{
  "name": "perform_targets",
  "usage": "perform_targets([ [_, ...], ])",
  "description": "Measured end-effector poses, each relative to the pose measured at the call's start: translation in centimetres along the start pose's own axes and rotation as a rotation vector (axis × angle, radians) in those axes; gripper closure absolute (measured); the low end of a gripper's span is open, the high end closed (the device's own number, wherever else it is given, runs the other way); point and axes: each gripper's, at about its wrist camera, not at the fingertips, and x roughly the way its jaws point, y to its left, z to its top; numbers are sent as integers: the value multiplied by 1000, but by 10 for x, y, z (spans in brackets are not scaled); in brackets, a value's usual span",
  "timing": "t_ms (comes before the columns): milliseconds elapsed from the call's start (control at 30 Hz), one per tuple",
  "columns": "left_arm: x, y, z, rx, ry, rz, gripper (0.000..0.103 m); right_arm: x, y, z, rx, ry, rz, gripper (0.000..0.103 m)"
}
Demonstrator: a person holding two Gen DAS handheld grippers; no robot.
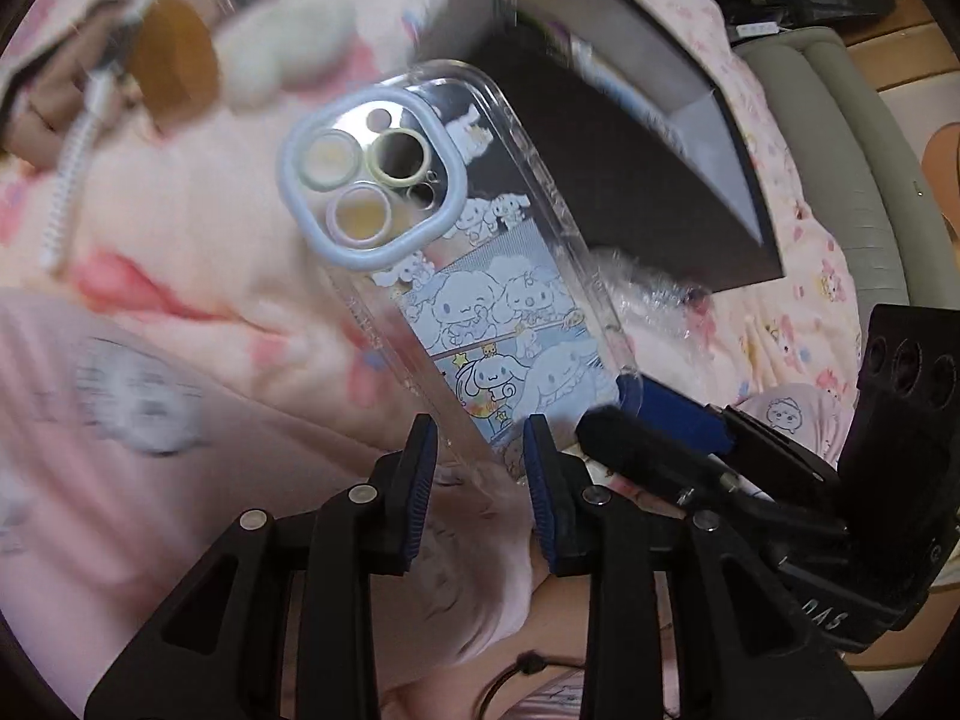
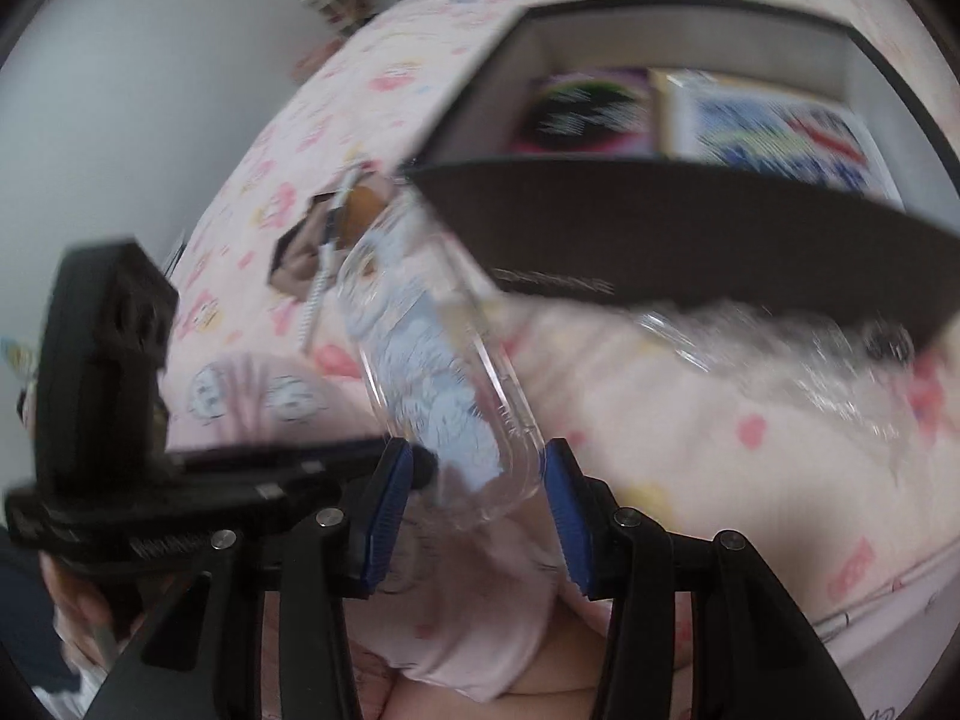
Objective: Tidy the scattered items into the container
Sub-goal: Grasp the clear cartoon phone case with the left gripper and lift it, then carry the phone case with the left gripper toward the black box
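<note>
A clear phone case [image 1: 474, 264] with blue cartoon dogs is held up above the pink bedspread. My left gripper [image 1: 480, 438] is shut on its lower end. My right gripper [image 2: 477, 468] has its blue pads on either side of the same case [image 2: 432, 384], jaws apart around its rounded end; the view is blurred. The right gripper's fingers [image 1: 672, 420] show beside the case in the left wrist view. The dark open box [image 1: 648, 138] lies behind the case; in the right wrist view it [image 2: 690, 228] holds printed packets.
A white coiled cable [image 1: 72, 180], a brown round item [image 1: 174, 60] and a white plush [image 1: 282, 48] lie at the far left on the bedspread. Crumpled clear plastic [image 2: 780, 354] lies by the box. A pink garment [image 1: 120, 420] lies near.
</note>
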Motion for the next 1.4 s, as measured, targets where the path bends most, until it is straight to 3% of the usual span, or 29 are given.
perform_targets([
  [200,-6,-10,8,50,-19,61,71,-5,-30,-1,124,-56,-35,61],
  [300,-14,0,23,57,-74,138,68,-8,-37,-3,149,-68,-69,61],
  [433,-6,21,47,28,-116,212,64,-7,-41,-15,207,-87,-43,61],
  [567,-2,26,66,0,-147,162,63,16,-41,-19,180,1,-83,61],
  [633,3,24,73,22,-175,186,63,26,-44,-18,181,16,-82,61],
  [767,18,25,72,0,-124,204,62,39,-43,-11,185,29,-60,60],
  [867,15,19,64,21,-121,189,62,33,-40,-4,172,-7,-90,60],
  [1000,18,11,48,76,-57,70,57,11,-51,10,183,-87,-138,60],
  [1233,16,5,44,33,-168,125,58,15,-66,7,211,-48,-117,60],
  [1400,16,-3,43,86,-128,91,58,22,-57,6,153,-47,-185,58],
])
